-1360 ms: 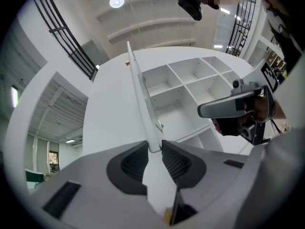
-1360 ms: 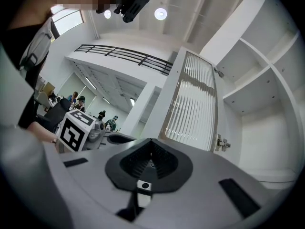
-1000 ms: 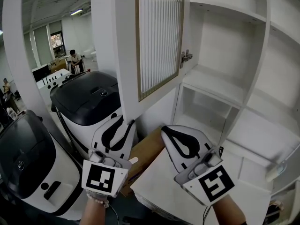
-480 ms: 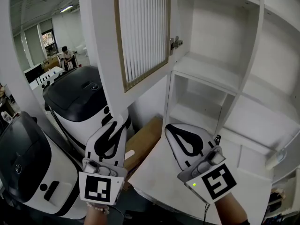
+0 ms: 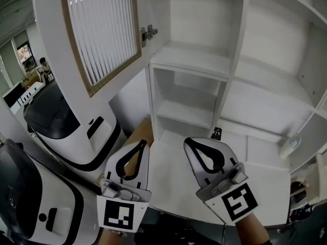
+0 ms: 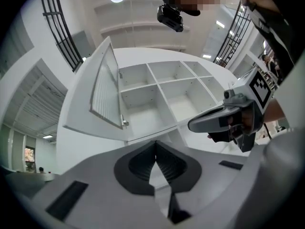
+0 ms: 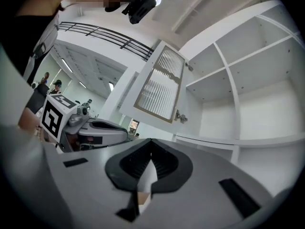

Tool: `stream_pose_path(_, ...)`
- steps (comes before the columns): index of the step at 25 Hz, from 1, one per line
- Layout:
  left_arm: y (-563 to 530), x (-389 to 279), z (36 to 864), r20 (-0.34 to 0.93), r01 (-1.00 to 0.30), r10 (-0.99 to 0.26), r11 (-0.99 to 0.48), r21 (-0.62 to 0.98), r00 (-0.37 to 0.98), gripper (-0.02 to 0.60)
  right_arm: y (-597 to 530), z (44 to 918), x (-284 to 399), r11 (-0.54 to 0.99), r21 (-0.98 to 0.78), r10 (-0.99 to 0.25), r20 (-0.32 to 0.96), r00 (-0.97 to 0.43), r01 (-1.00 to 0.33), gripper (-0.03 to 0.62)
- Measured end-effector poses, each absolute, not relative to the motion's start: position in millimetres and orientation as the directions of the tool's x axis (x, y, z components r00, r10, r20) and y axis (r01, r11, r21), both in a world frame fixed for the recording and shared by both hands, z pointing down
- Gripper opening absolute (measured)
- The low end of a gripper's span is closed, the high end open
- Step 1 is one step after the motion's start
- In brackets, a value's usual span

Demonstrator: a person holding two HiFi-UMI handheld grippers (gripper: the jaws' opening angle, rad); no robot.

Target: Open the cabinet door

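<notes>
The left tool, jaws just closed on nothing, and the right tool, shut and empty, have sunk low over the desk, well clear of the cabinet door, which stands wide open at upper left, so the task looks done.

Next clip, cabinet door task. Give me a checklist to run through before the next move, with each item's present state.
1. Cabinet door swung open to the left: ok.
2. Shelf behind it exposed, with nothing on it: ok.
3. Left gripper off the door, jaws just closed together with nothing between them: ok.
4. Right gripper shut and empty: ok.
5. Hinge sound and seated: cannot tell.
6. Door's lower edge apart from the black-topped machine below it: cannot tell.
</notes>
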State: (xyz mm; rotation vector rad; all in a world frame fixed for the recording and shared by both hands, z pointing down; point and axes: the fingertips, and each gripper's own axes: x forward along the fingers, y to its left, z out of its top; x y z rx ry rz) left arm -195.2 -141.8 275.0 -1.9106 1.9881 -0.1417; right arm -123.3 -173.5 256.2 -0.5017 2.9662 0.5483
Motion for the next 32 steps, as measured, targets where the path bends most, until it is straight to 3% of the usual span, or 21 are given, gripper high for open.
stream_pose_path(15,-194,-78,306,-0.136,-0.885,-0.933,-0.261,-0.387,0.334,0.002,-206,303,5,0.733,0.257,-0.628,-0.1,-0.771,-0.63,0.002)
stream_pose_path(21,-196,-63,323,-0.103,-0.862,-0.92,-0.31,-0.402,0.378,0.002,-209,332,43,0.686,0.231,-0.698,-0.059,-0.713,-0.69,0.002)
stream_pose_path(32,-193,-55,334,-0.089,-0.85,-0.914,-0.329,-0.411,0.396,0.002,-205,342,59,0.662,0.244,-0.721,-0.052,-0.691,-0.709,0.002)
